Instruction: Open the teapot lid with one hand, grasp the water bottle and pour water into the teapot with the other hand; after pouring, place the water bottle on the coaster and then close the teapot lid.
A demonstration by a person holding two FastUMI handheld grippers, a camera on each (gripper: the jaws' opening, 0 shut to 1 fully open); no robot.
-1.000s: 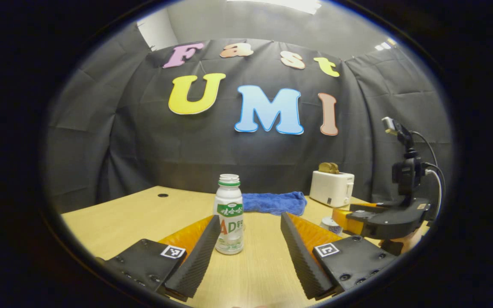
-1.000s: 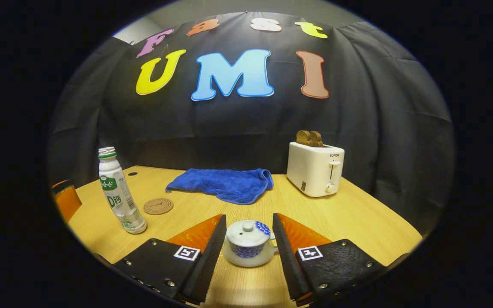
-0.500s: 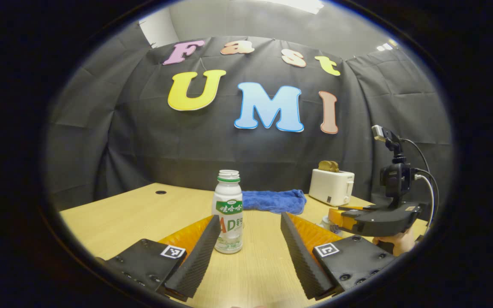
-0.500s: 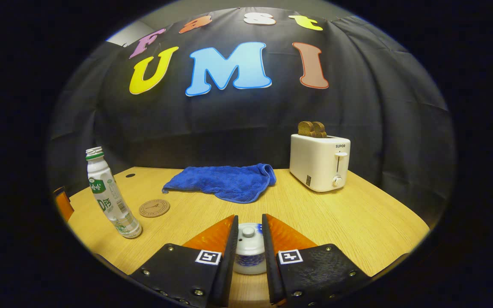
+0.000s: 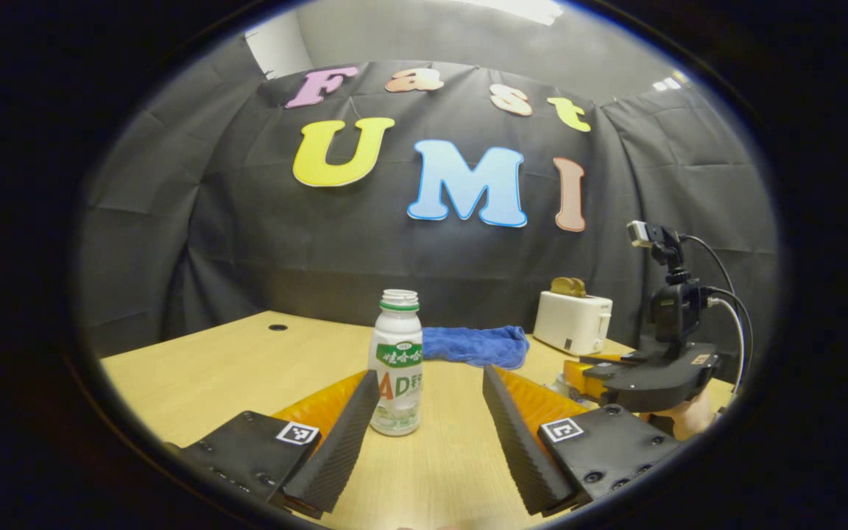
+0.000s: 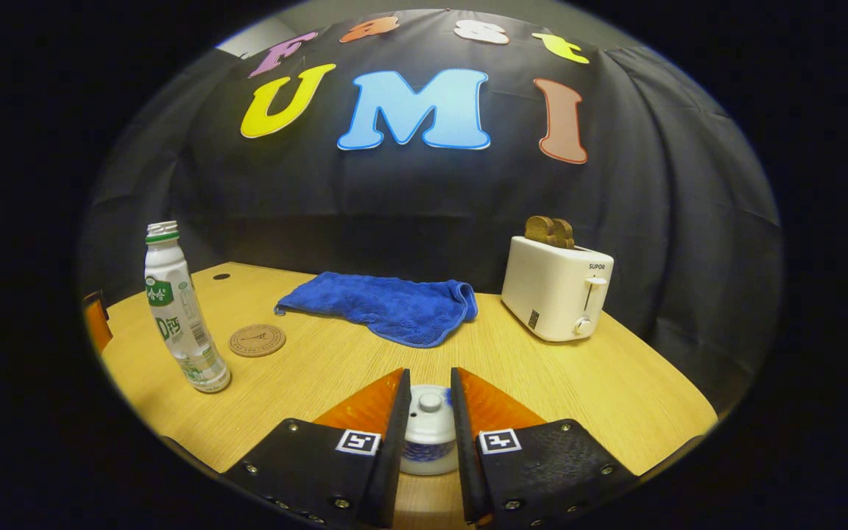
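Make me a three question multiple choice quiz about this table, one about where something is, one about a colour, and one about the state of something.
1. Where does the coaster lie?
A. Beside the bottle, in front of the towel's left end
B. Under the toaster
C. On top of the towel

2. What colour is the towel?
A. White
B. Blue
C. Red

3. How do the left tongs stand?
A. Closed on the bottle
B. Closed on the towel
C. Open, with the bottle ahead, nearer one finger

Answers:
1. A: the right gripper view shows the round coaster on the table just right of the bottle.
2. B: the cloth is blue in both views.
3. C: the left gripper view shows a wide gap between the fingers.
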